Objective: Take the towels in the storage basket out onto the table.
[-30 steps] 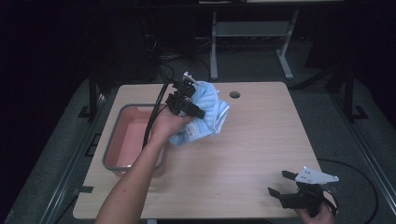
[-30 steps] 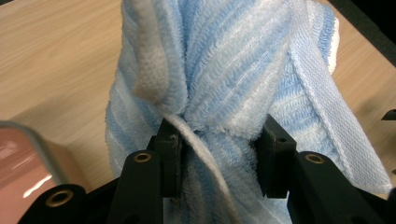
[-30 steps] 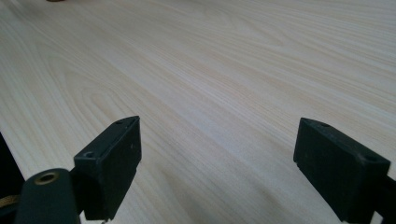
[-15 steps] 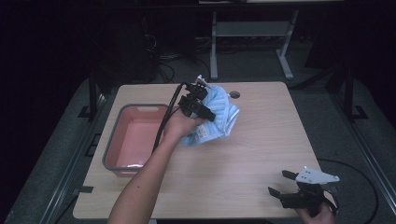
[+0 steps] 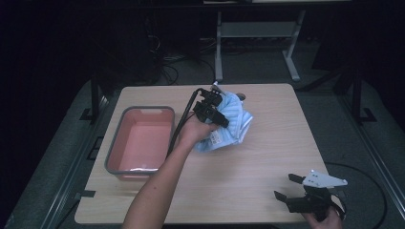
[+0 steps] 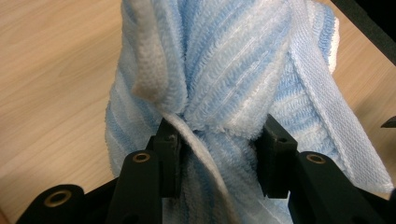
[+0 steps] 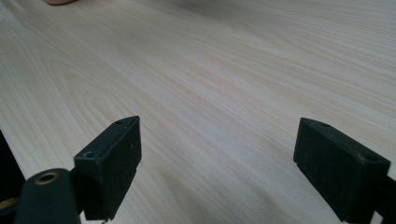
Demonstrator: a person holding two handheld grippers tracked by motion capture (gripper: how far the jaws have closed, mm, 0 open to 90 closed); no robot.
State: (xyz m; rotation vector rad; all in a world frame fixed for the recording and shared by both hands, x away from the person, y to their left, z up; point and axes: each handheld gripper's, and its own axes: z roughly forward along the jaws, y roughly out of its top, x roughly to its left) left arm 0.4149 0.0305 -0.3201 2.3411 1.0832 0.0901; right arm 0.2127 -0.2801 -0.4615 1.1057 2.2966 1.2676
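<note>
Left gripper (image 6: 219, 140): jaws closed onto a gathered fold of the blue-and-white striped towel (image 6: 233, 70), the terry pile bulging between and above them. The towel is judged soft, light and limp, non-fragile, with enough nap to resist slipping; a bunched fold, as taken here, or a hemmed edge is the sound place to grip. In the high view the towel (image 5: 234, 121) sits crumpled at the far middle of the table (image 5: 267, 157), partly lifted, just right of the pink tub (image 5: 143, 138). Bunched so, it has no clear long axis or heading; its hem band trails toward the person. Right gripper (image 7: 217, 158): jaws wide apart, empty, low over bare tabletop at the near right corner.
</note>
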